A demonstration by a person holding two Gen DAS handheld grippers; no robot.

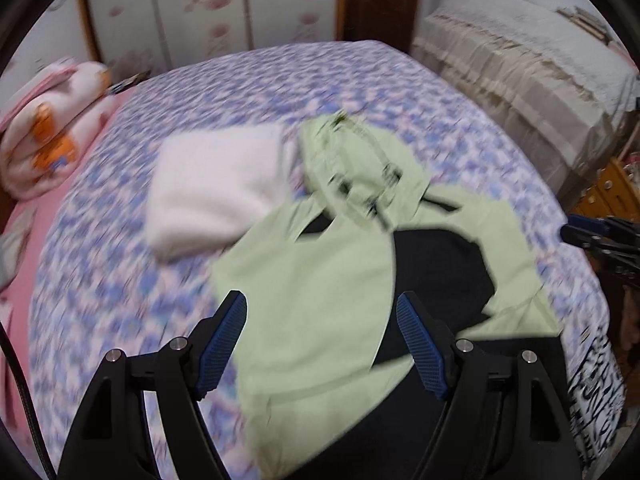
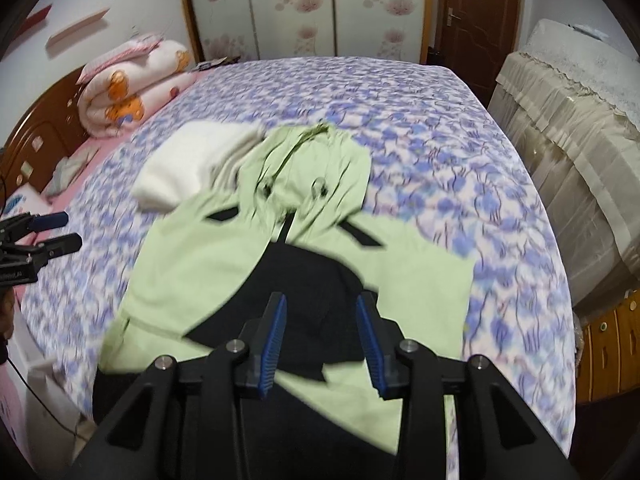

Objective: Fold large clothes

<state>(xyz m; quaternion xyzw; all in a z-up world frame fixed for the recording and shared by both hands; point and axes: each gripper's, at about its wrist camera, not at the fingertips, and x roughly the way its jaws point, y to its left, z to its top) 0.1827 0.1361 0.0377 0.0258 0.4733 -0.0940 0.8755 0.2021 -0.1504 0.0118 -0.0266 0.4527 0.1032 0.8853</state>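
Two grippers hover above the bed [image 2: 440,128]: left gripper [image 1: 320,344] with jaws wide and empty, right gripper [image 2: 322,340] narrower, also empty. Left to right lie a folded white garment [image 2: 180,168], the green-and-black jacket [image 2: 208,264] mid-bed touching it, then open bedspread to the right edge.

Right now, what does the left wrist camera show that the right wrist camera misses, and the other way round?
Only the left view: black-and-white patterned fabric at the bed's near right edge. Only the right view: the wooden headboard and wall shelves. Both show the green-and-black jacket beside a folded white garment on the floral bedspread, the rolled pink quilt, and each other's gripper, jaws open and empty.
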